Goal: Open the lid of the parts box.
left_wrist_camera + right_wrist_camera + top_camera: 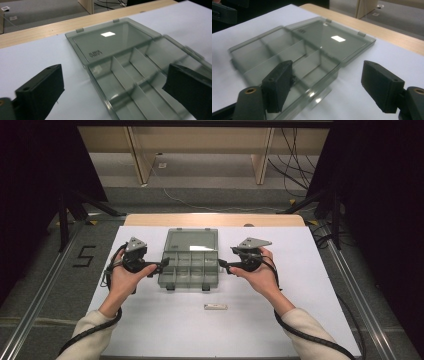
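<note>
From above, a clear grey plastic box point(191, 258) lies open in the middle of the white table point(150, 330), its lid folded flat on the far side and its tray of small compartments nearer to me. The tray's latches face me at the near edge. With the lid laid back, the open box runs longest from me toward the far edge of the table. My left gripper point(163, 264) sits just beside the tray's left wall and my right gripper point(223, 265) just beside its right wall, both pointing inward at the box. From up here I cannot tell how wide the jaws stand. A small white stick point(215, 307) lies flat on the table nearer to me than the box, well apart from it, its length running left to right.

In the left gripper view, my left gripper point(113, 92) has its jaws spread wide and grips nothing. The box point(130, 67) lies ahead, tilted across the frame, with thin dividers crossing the tray and a bright patch of light on the flat lid. The right jaw overlaps the tray's rim; the left one is over bare table.

In the right gripper view, my right gripper point(325, 85) also has its jaws wide apart, holding nothing. The box point(294, 50) stretches away toward the wooden table edge point(392, 35), the lid on the far side. The tray's near corner shows between the jaws.
</note>
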`<state>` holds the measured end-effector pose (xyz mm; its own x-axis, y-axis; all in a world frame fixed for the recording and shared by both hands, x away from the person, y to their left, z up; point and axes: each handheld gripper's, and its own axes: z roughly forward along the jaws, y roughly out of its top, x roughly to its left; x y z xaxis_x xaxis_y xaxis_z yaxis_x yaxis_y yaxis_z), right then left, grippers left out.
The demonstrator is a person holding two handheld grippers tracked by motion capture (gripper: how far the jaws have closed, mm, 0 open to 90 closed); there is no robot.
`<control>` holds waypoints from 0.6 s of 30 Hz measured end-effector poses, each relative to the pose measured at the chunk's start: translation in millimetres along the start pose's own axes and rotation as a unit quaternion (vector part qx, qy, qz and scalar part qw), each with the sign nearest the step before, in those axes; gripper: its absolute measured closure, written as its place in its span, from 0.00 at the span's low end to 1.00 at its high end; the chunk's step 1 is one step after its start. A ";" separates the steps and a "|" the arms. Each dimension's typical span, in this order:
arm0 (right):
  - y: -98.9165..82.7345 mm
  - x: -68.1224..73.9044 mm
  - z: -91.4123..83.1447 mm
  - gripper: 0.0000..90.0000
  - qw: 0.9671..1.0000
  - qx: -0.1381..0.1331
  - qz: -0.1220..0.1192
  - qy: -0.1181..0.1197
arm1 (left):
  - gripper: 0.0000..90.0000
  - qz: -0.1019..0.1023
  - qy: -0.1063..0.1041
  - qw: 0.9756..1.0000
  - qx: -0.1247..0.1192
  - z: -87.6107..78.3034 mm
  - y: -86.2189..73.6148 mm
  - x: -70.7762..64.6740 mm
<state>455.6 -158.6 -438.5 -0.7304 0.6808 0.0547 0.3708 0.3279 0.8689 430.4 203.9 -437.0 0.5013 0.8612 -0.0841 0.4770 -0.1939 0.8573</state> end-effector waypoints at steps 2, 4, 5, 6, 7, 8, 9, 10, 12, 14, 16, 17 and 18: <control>-6.5 7.5 -9.3 0.29 1.000 0.000 -0.004 0.004 | 0.01 0.008 -0.004 1.000 0.007 -6.9 -9.0 -6.5; -12.6 15.6 -17.1 0.30 1.000 0.009 -0.009 0.014 | 0.00 0.012 -0.008 1.000 0.012 -12.1 -17.3 -13.0; -15.5 19.0 -19.3 0.30 1.000 0.011 -0.013 0.023 | 0.00 0.013 -0.008 1.000 0.009 -14.2 -20.5 -16.1; -18.1 22.5 -22.2 0.29 1.000 0.012 -0.017 0.023 | 0.00 0.017 -0.006 1.000 0.013 -17.0 -23.4 -18.5; -20.3 25.4 -24.9 0.29 0.999 0.018 -0.021 0.029 | 0.00 0.020 -0.007 1.000 0.009 -18.6 -25.4 -21.2; -22.3 28.3 -27.5 0.30 0.999 0.017 -0.023 0.031 | 0.00 0.019 -0.009 1.000 0.009 -20.4 -27.3 -23.3; -24.1 30.9 -29.9 0.30 0.999 0.015 -0.024 0.034 | 0.00 0.024 -0.011 1.000 0.009 -22.1 -28.5 -24.9; -26.0 33.1 -31.9 0.30 0.999 0.013 -0.025 0.037 | 0.00 0.023 -0.012 1.000 0.009 -23.1 -29.8 -26.6; -29.5 37.0 -35.1 0.30 0.999 0.015 -0.026 0.042 | 0.00 0.034 -0.011 0.999 0.011 -24.6 -31.1 -28.3; -32.2 39.5 -37.2 0.30 0.998 0.018 -0.028 0.047 | 0.00 0.038 -0.009 0.999 0.011 -24.9 -31.6 -29.8; -34.2 40.9 -38.2 0.30 0.998 0.019 -0.030 0.048 | 0.00 0.040 -0.012 0.999 0.009 -24.6 -31.0 -30.4; -34.7 40.9 -38.6 0.30 0.998 0.021 -0.031 0.049 | 0.00 0.042 -0.010 0.999 0.008 -24.9 -30.7 -30.5; -35.2 40.9 -38.6 0.30 0.998 0.021 -0.029 0.053 | 0.00 0.046 -0.010 0.999 0.012 -25.6 -30.5 -30.0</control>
<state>390.5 -167.6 -447.8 -0.8067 0.5880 0.0584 0.3483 0.3932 0.8509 382.3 196.0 -447.6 0.5577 0.8299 -0.0157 0.4455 -0.2833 0.8493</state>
